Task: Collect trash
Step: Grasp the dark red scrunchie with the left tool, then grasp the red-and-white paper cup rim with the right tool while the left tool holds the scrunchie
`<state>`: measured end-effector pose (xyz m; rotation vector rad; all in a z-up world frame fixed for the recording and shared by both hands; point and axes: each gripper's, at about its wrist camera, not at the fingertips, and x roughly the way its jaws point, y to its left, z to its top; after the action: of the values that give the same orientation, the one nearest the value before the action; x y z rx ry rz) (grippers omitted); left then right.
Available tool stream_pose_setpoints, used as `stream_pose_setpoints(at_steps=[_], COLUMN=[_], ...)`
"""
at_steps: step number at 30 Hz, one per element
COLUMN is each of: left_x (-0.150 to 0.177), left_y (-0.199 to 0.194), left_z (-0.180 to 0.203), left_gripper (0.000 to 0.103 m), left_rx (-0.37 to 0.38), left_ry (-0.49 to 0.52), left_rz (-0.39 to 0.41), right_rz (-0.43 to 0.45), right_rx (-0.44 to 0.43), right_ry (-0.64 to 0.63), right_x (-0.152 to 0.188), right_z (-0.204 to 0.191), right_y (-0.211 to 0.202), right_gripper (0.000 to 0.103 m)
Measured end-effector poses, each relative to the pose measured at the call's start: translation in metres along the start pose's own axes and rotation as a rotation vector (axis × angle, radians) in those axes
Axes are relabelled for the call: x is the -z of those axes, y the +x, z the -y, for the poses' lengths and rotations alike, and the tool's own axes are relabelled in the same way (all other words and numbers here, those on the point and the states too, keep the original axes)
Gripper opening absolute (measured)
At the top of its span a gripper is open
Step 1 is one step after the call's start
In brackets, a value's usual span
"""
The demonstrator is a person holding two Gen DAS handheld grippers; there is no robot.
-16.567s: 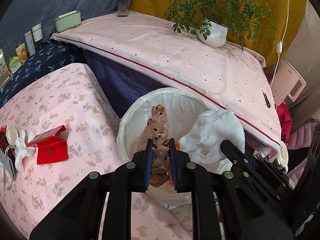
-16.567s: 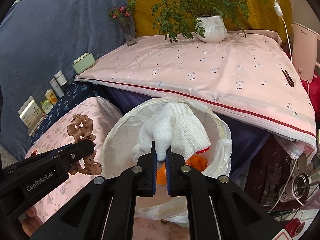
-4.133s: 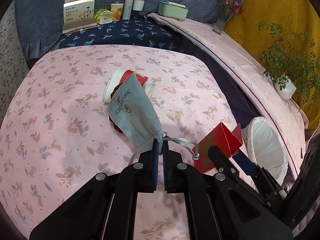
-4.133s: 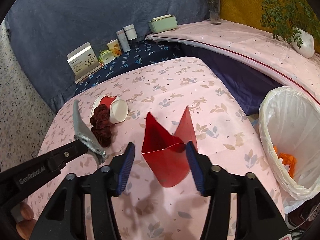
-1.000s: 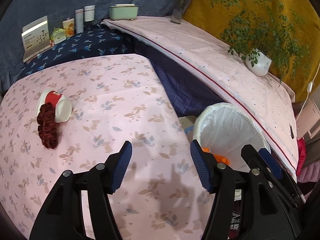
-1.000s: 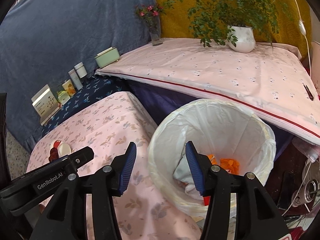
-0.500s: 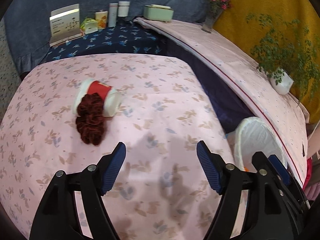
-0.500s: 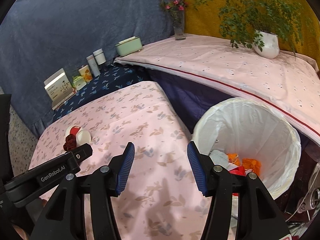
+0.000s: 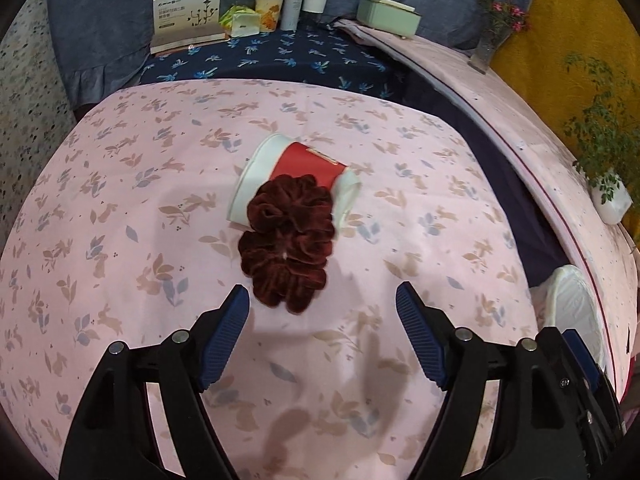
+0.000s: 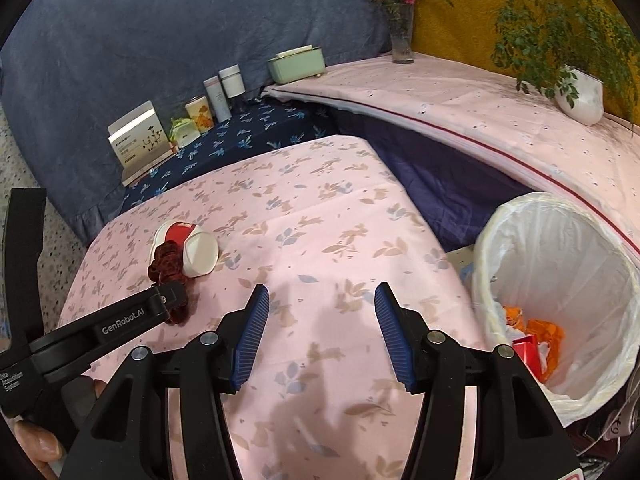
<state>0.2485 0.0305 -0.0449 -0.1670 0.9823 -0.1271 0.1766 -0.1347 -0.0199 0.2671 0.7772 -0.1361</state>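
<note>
Through your left wrist camera, your left tool point(image 9: 322, 326) has its jaws spread wide with nothing between them. The dark red scrunchie point(image 9: 288, 242) lies on the pink tabletop point(image 9: 120, 200) just beyond the tips, at about 12 o'clock from the tool, draped against the tipped paper cup point(image 9: 296, 172). The cup lies on its side behind the scrunchie, touching it. The lined trash bin point(image 9: 576, 312) shows at roughly 3 o'clock, off the tabletop's edge.

Through your right wrist camera, your right tool point(image 10: 322, 330) is also parted and empty, hanging over bare cloth. The cup point(image 10: 188, 250) and scrunchie point(image 10: 166, 266) sit at about 10 o'clock, with the left tool's finger reaching in just in front of them. The bin point(image 10: 560, 300) stands at 3 o'clock, already holding orange and red scraps.

You look to be on the approach to the last two pieces. Next, bring the left tool down around the scrunchie; it is soft and bunched, so close on its thick middle. Swing your right tool toward 10 o'clock for the cup, which may roll if nudged on its side.
</note>
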Motion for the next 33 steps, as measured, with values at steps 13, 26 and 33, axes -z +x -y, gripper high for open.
stream_pose_setpoints(at_steps=[13, 26, 33], left_x=[-0.016, -0.021, -0.033], left_y=[0.037, 0.002, -0.011], left_z=[-0.026, -0.052, -0.076], left_gripper=[0.042, 0.011, 0.011], left_rx=[0.038, 0.089, 0.051], left_ry=[-0.024, -0.056, -0.094], left_rz=[-0.064, -0.001, 0.038], right_rz=[-0.05, -0.063, -0.061], right_rx=[-0.031, -0.092, -0.126], right_ry=[-0.027, -0.06, -0.093], right_x=[-0.004, -0.011, -0.018], right_z=[-0.033, -0.071, -0.101], right_y=[0.042, 0.055, 0.066], right_gripper=[0.054, 0.054, 0.054])
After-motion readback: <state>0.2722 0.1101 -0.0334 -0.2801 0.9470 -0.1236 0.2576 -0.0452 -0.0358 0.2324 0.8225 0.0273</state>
